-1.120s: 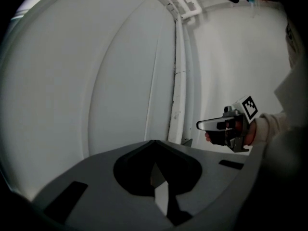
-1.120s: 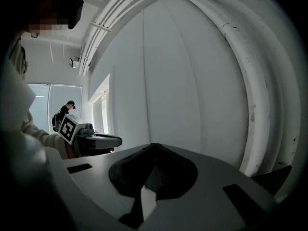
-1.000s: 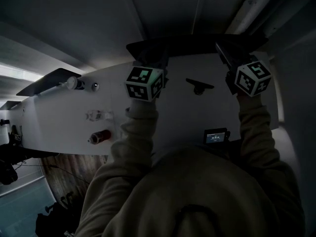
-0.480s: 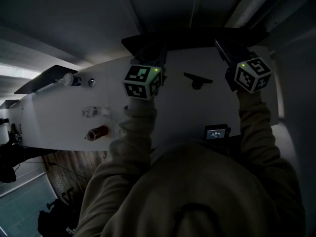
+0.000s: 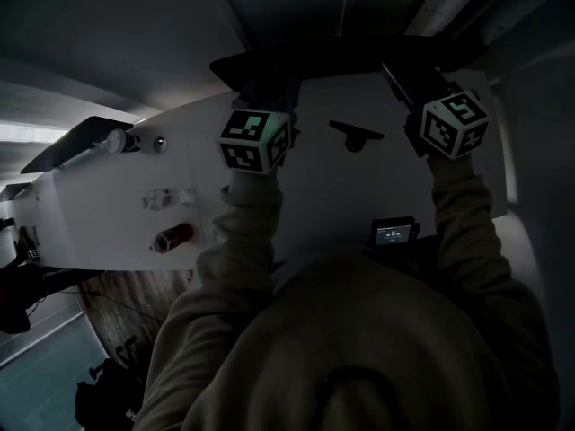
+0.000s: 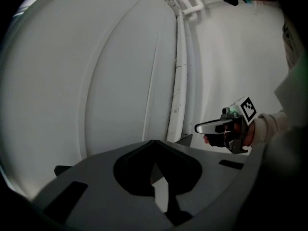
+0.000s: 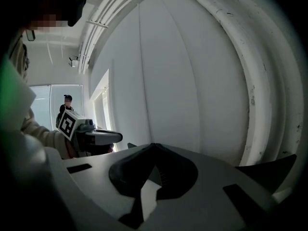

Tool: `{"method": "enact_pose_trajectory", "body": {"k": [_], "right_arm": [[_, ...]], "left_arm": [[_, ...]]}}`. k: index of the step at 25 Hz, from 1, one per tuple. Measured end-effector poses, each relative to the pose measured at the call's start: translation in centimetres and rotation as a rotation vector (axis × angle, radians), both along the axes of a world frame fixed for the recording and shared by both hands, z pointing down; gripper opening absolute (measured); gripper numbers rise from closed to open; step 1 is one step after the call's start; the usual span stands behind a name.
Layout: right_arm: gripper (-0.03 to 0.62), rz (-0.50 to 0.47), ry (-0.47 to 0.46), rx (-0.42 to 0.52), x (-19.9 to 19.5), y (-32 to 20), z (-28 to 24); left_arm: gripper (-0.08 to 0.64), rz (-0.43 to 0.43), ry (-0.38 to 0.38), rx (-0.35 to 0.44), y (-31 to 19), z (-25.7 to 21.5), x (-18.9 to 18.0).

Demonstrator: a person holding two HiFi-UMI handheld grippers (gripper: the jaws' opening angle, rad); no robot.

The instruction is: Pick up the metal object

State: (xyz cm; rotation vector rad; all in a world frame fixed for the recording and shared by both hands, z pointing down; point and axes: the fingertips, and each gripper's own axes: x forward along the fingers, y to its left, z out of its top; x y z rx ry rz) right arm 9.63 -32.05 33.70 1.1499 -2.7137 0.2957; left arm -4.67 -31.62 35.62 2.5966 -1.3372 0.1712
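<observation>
While the left gripper [image 6: 153, 144] and right gripper [image 7: 153, 146] hover empty with jaws together, the approach is in hand; next, one must open and descend to the apparent metal object [image 5: 117, 140] at the left of the table [image 5: 314, 200].

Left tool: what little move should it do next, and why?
Probably swing the left tool down and left toward the shiny metal object on the white table, opening its jaws on the way. It is shut and empty now, pointing at the bare wall, away from that object.
</observation>
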Motion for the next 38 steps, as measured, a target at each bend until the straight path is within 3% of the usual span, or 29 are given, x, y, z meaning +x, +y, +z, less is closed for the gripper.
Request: {"method": "enact_pose_trajectory", "body": {"k": [38], "right_arm": [[0.02,-0.031,0.181,-0.278,0.1,4.2,18.0]], "left_arm": [[0.002,0.03,-0.008,-0.258,3.1,16.0,0.2]]}}
